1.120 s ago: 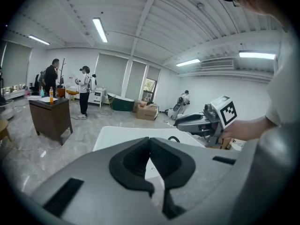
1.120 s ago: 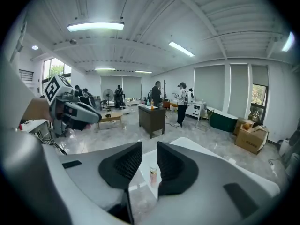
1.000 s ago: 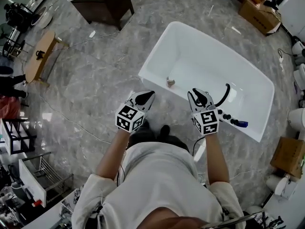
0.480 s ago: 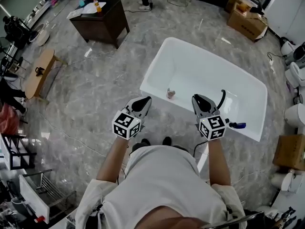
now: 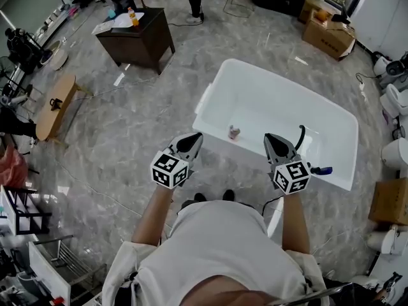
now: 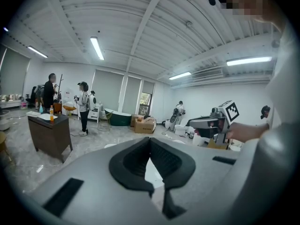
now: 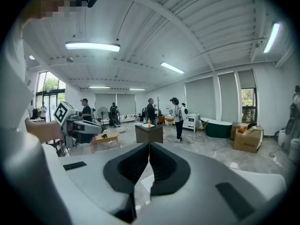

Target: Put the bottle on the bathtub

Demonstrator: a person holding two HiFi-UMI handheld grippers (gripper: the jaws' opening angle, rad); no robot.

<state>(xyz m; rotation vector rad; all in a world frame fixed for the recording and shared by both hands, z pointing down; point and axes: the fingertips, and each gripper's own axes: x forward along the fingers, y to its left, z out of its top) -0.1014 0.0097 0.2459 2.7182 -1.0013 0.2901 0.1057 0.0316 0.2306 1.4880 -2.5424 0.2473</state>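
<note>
Status: we are holding left gripper point(image 5: 196, 136) and right gripper point(image 5: 271, 137) clenched, empty; small blue object point(image 5: 323, 169), possibly the bottle, is lying on rim of white bathtub point(image 5: 209, 88).

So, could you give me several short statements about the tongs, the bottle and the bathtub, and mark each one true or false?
1. The right tongs hold the bottle. False: the right tongs have just been closing, with nothing between them; the bottle stands on the dark table.
2. The left tongs are shut and empty. True.
3. The bathtub is white. True.
4. The wooden bench stands inside the bathtub. False: it stands on the floor, far from it.
</note>
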